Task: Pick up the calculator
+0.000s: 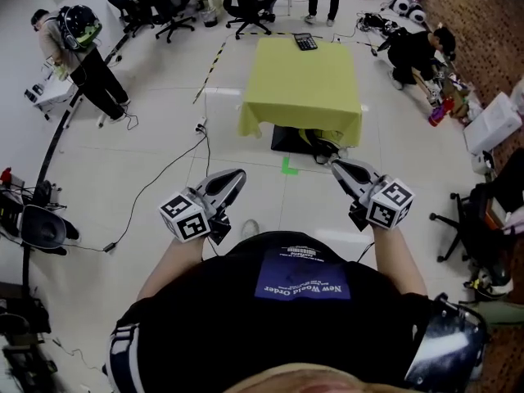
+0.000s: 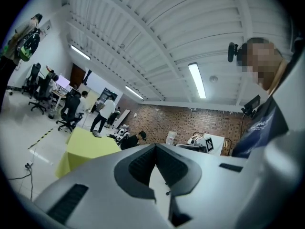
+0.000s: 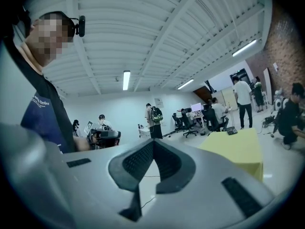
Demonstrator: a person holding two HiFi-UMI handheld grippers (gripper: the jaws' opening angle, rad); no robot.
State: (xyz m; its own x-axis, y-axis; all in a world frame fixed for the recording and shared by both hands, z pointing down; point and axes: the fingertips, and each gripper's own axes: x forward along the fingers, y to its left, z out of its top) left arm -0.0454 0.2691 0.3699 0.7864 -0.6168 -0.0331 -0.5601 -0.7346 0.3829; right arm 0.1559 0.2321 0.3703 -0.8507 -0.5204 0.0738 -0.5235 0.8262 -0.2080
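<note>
"New World Order" is printed in white on the dark shirt (image 1: pixel 303 283) and is read upside down in the head view; in the right gripper view only the word "Order" is caught on it. The keys of the calculator (image 1: pixel 305 42) are too small to be read. It is laid at the far edge of the table (image 1: pixel 303 97), which is draped in yellow and set well ahead of both grippers. A green mark (image 1: pixel 288 167) on the floor (image 1: pixel 164 121) and trailing cables (image 1: pixel 155 191) are shown only by the head view. A brick wall (image 2: pixel 190 123) is shown by the left gripper view, whereas a white wall (image 3: pixel 114 109) and a standing person with a backpack (image 3: pixel 154 120) are shown by the right gripper view. The yellow table with the calculator on it is seen small in both. The left gripper (image 1: pixel 239 173) and right gripper (image 1: pixel 334 164) are held level in front of the body on outstretched forearms, tips angled in toward each other. The fingers (image 2: pixel 140 168) of each are pressed together, with nothing pinched between them.
</note>
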